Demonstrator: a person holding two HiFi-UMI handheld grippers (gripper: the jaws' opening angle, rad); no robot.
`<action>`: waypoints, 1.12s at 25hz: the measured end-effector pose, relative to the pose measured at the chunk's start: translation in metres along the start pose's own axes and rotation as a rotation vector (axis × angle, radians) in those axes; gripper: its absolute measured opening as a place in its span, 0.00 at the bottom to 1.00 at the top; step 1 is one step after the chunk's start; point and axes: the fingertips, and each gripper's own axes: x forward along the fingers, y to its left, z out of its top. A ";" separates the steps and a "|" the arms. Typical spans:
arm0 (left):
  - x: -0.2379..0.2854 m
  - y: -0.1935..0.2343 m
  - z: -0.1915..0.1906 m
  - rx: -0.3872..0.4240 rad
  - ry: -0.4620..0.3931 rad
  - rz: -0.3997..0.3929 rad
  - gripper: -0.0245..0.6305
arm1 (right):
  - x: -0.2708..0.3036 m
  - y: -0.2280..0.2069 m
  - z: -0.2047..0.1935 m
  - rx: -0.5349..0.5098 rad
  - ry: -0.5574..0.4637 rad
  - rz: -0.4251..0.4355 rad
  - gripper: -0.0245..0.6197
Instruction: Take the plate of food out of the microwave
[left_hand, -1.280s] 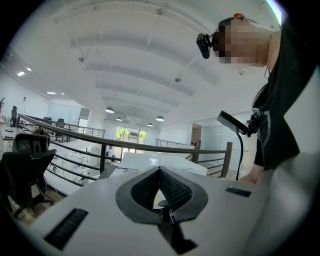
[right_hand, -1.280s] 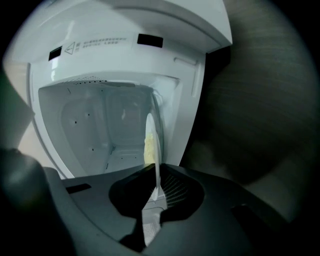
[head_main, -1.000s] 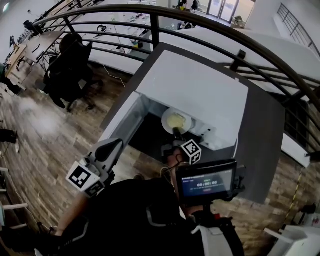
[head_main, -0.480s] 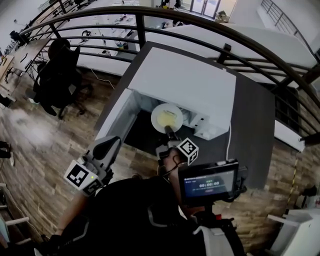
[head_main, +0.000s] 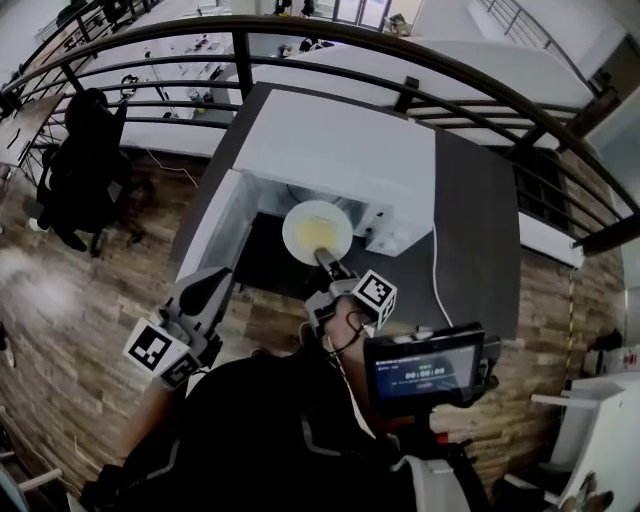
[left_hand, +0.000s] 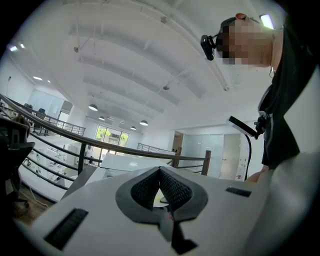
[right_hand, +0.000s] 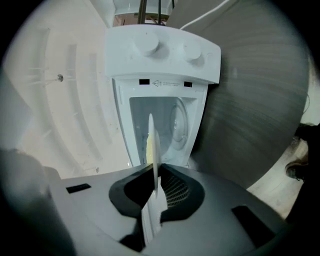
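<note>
right gripper (right_hand: 152, 181): jaws clenched on plate (head_main: 317, 230) rim | plate: ahead of jaws, edge-on, open microwave (head_main: 345, 150) beyond | food: pale yellow, kind unclear | left gripper (left_hand: 160, 172): jaws pressed together, empty

1. The screen (head_main: 422, 372) in front of the person shows a row of digits that look like zeros paired by colons; its smaller lines are unreadable.
2. The microwave (right_hand: 161, 62) has a faint printed line below its knobs, too small to read.
3. The left cube (head_main: 160, 352) and the right cube (head_main: 377, 293) carry black-and-white square markers, with no letters.
</note>
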 end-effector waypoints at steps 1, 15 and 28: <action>-0.002 -0.001 0.000 -0.010 0.008 -0.006 0.04 | -0.006 0.005 -0.002 0.003 -0.009 0.001 0.08; -0.020 -0.008 -0.006 0.017 -0.009 -0.190 0.04 | -0.093 0.050 -0.038 -0.003 -0.146 0.046 0.08; -0.014 -0.028 0.005 0.029 -0.011 -0.199 0.04 | -0.144 0.086 -0.028 -0.036 -0.175 0.088 0.08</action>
